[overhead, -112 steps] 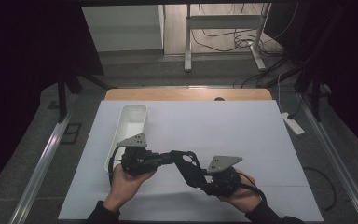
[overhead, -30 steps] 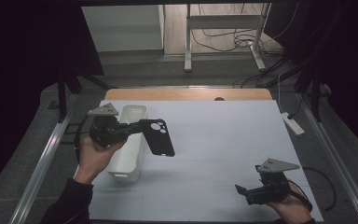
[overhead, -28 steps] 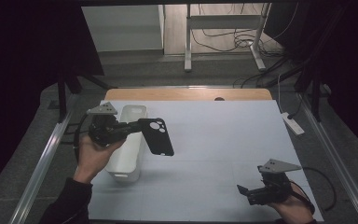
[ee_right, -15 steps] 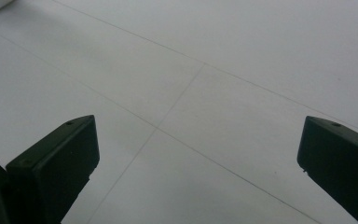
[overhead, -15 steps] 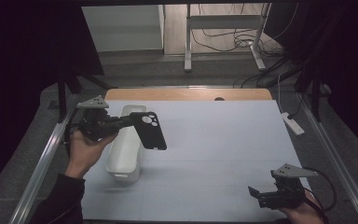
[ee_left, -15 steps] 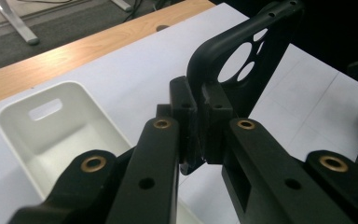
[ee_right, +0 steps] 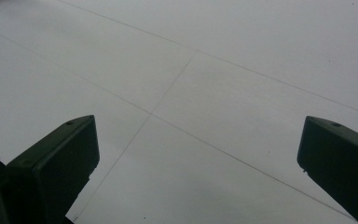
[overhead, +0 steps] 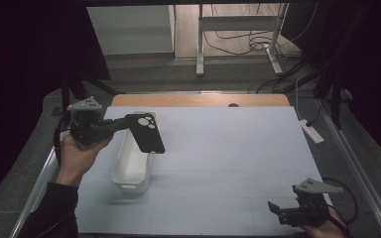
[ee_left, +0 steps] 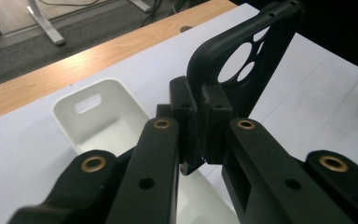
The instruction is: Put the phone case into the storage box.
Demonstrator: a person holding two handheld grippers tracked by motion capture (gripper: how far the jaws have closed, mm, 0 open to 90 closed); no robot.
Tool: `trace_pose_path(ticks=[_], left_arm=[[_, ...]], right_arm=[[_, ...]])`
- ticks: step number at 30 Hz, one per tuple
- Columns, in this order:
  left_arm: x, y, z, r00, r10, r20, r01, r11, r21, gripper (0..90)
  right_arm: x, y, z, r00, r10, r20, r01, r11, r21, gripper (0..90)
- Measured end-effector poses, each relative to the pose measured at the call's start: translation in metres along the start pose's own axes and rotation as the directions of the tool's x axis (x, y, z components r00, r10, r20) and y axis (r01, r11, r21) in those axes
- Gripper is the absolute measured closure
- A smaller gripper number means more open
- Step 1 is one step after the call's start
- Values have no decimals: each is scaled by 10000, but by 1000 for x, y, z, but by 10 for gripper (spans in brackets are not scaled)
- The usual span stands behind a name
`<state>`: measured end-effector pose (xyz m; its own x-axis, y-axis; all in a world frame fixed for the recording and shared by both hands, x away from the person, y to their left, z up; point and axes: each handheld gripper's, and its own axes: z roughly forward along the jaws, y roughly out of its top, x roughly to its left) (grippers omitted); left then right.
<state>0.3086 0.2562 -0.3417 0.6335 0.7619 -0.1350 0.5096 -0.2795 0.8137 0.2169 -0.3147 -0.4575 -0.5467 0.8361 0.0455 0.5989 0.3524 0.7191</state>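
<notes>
Phone case [overhead: 148, 133], black with camera cutouts, hangs above the white bin [overhead: 131, 166], pinched at 1 edge by the left gripper [overhead: 129, 121], seemingly so it can drop inside. Right gripper [overhead: 274, 209], jaws spread and empty, waits near the table's [overhead: 238, 148] front corner.

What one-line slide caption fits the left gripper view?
Left tongs shut on a black phone case, held above a white bin on the table.
</notes>
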Motion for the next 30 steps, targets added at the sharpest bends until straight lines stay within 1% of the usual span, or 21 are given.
trace_pose_path(ticks=[5, 6, 14, 21, 25, 30], left_arm=[[6, -2, -5, 9998, -17, -181, 17, 10000, 22, 856], [8, -2, -6, 9997, 34, -222, -33, 10000, 19, 856], [20, -5, -9, 9988, 9, -488, -6, 10000, 54, 856], [29, -8, -11, 9984, -91, -552, 90, 10000, -24, 856], [33, -10, -11, 9981, -162, -602, 157, 9998, -82, 855], [37, -11, -8, 9976, -195, -662, 194, 9998, -29, 856]], right_arm=[[0, -1, -2, 10000, 52, 69, -52, 10000, -4, 0], [0, -1, -2, 10000, 60, 77, -60, 10000, -35, 0], [0, -3, -4, 9999, 46, 125, -47, 9999, 101, 0], [1, -7, -9, 9999, 24, 126, -29, 9992, 393, 0], [2, -9, -10, 10000, 12, 94, -16, 9992, 408, 0], [3, -10, -11, 10000, -6, 62, 4, 9989, 471, 0]])
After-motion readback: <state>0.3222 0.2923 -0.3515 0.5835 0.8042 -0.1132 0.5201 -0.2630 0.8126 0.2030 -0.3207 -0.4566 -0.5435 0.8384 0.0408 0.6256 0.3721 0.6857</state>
